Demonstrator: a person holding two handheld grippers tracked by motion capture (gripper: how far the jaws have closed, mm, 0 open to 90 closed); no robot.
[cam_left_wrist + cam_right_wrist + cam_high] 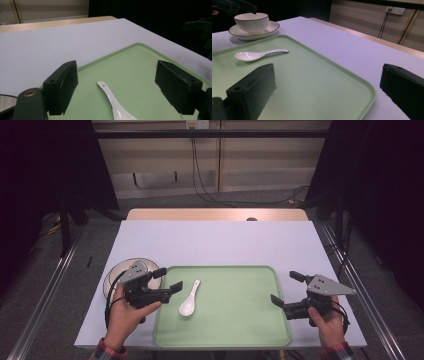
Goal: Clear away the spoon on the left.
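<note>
Lying on the green tray (240, 320), the white spoon (189, 301) gleams glossy — both tools spread wide, empty.

A dim room with black curtains (40, 170) at both sides. A pale panelled wall (210, 165) stands behind a white-topped counter (215, 240), black cables (200, 175) hanging from a wall socket (196, 124) onto grey floor (225, 200).

The left gripper (116, 87) hangs over the near left corner of the green tray (140, 65), jaws spread wide. Between them lies a white spoon (112, 102), its holed handle end pointing away across the tray. A sliver of a white dish (6, 101) peeks in at far left. The pale table (55, 47) stretches beyond.
</note>
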